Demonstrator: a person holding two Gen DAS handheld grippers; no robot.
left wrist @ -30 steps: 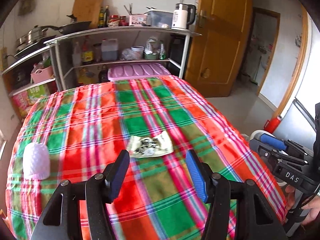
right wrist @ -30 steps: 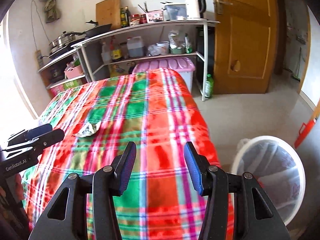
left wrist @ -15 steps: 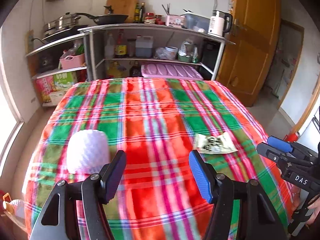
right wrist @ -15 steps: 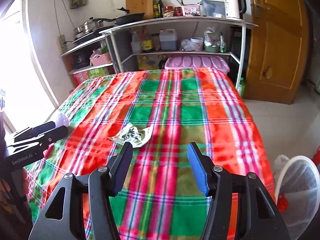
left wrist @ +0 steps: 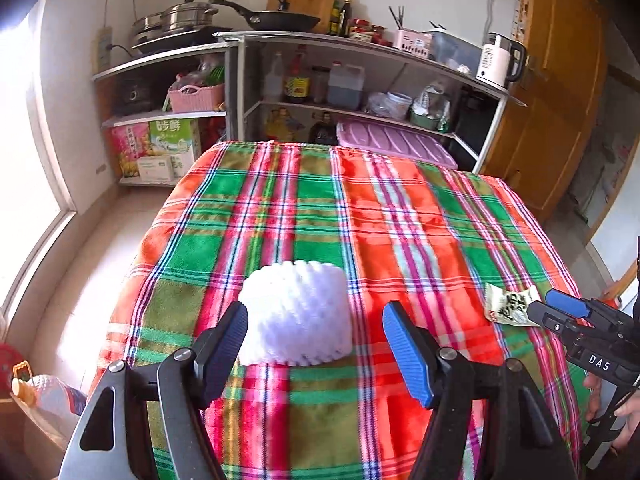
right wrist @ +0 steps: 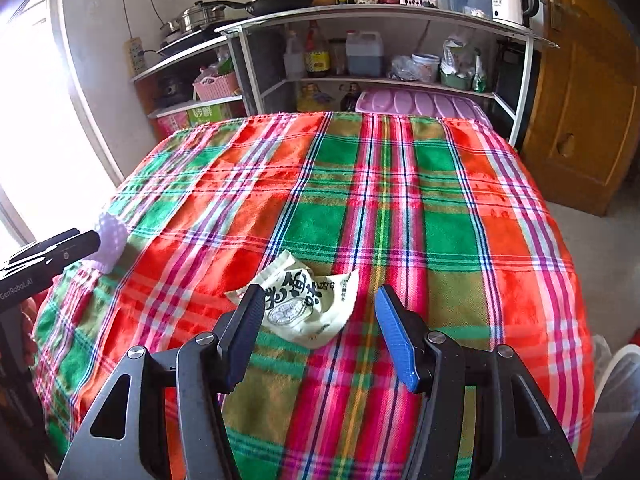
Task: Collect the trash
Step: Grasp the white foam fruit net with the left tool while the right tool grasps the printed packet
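Straddling separate trash, L gripper (left wrist: 314, 346) was spreading fingers round foam net (left wrist: 296, 314), R gripper (right wrist: 320, 326) fingers spread over snack wrapper (right wrist: 304, 304), ready for simultaneous pinches.

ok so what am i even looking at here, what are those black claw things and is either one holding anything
Those claws are two handheld grippers; a person carries one in each hand, and each has a camera looking out along its fingers. One picture comes from the left gripper, the other from the right gripper. Both look down at a table under a plaid cloth. Two bits of trash lie on it: a white foam net in front of the left gripper, and a crumpled snack wrapper in front of the right. Neither holds anything yet: the right stands open, the left's jaws are opening.
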